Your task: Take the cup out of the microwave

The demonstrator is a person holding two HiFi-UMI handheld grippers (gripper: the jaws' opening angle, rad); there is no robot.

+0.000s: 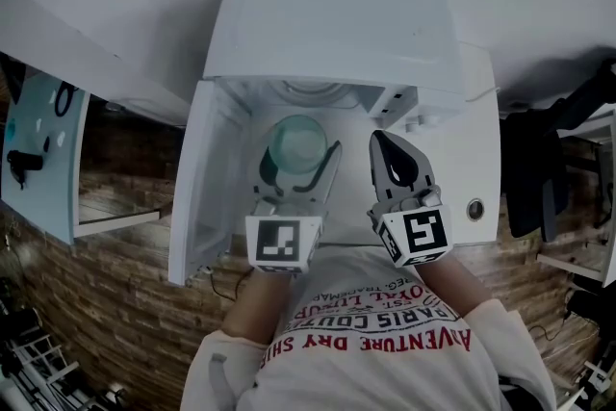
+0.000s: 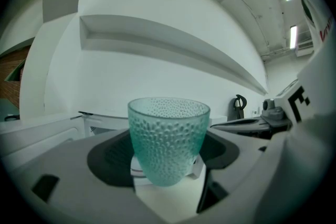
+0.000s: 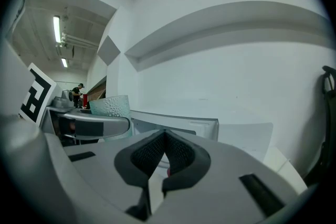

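A dimpled teal glass cup stands upright between the jaws of my left gripper, which is shut on its lower half. The cup hangs at the mouth of the white microwave, just in front of the open cavity. The microwave door is swung open to the left. My right gripper hovers beside the cup on its right, shut on nothing, in front of the control panel. The cup also shows at the left of the right gripper view.
The control panel with a round knob fills the microwave's right side. A pale blue panel stands at far left and dark furniture at far right. A white wall with a ledge rises behind the microwave.
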